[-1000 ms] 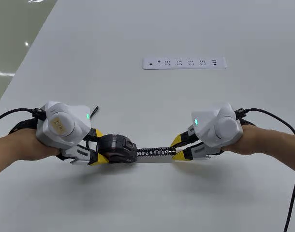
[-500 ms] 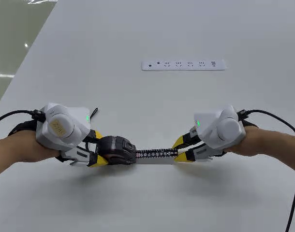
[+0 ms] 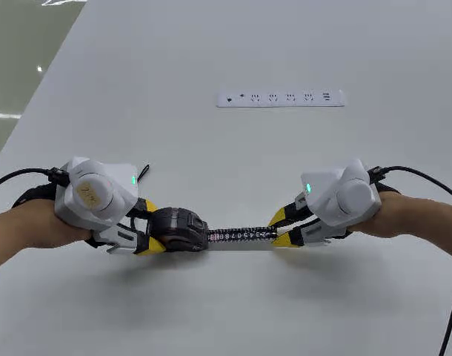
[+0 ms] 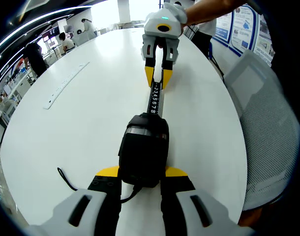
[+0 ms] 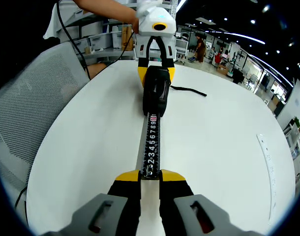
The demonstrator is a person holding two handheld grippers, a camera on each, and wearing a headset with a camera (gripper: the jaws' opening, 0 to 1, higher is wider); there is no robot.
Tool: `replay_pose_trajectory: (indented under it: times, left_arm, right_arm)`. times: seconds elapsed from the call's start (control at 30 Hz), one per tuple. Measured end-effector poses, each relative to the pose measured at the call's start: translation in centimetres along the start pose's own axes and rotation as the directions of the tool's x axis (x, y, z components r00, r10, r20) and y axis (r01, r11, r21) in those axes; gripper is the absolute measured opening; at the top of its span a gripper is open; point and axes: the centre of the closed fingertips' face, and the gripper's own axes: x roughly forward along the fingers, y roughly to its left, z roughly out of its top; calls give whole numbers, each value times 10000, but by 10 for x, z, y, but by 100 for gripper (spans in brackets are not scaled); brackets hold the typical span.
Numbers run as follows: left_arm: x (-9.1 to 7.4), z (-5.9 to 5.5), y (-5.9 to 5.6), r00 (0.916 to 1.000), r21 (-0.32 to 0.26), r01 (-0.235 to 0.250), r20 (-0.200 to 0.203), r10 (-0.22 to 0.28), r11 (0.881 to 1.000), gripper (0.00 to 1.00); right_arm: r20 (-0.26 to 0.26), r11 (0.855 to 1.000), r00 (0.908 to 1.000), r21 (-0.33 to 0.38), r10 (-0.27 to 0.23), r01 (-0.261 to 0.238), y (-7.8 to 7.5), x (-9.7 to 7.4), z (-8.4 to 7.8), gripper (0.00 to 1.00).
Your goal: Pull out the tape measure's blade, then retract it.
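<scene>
Black plastic forms the stubby tape measure case (image 3: 179, 228), which sits low at the near part of the broad white workbench top (image 3: 211, 44), between the two hand-held grippers. Whether it touches the surface I cannot tell.

The left gripper (image 3: 153, 225), white-bodied with black jaws tipped in yellow, pinches the case. In the left gripper view its yellow tips press against both flanks of the case's rear.

A short stretch of black steel blade with white numerals (image 3: 241, 235) runs straight out of the case toward the right, close above the table. The right gripper (image 3: 278, 228), of the same make, has its jaws pressed together on the blade's free end. In the right gripper view the yellow tips close on either side of the tip of the blade, and digits from 2 upward read along it toward the case.

The grippers face each other along the blade. A thin black strap (image 5: 188, 90) lies curled on the table just beside the case. A long white power strip (image 3: 281, 97) lies farther back, well apart from the work. A grey mesh chair back (image 4: 268, 147) stands beside the table's edge.
</scene>
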Motion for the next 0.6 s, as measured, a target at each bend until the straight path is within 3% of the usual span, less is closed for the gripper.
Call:
replay_pose_trajectory:
  times: [0.6]
  left_arm:
    - [1, 0, 0, 10000, -10, -21, 21, 21, 10000, 25]
  right_arm:
    - [-105, 10000, 9999, 49, -9, 10, 1, -6, -8, 13]
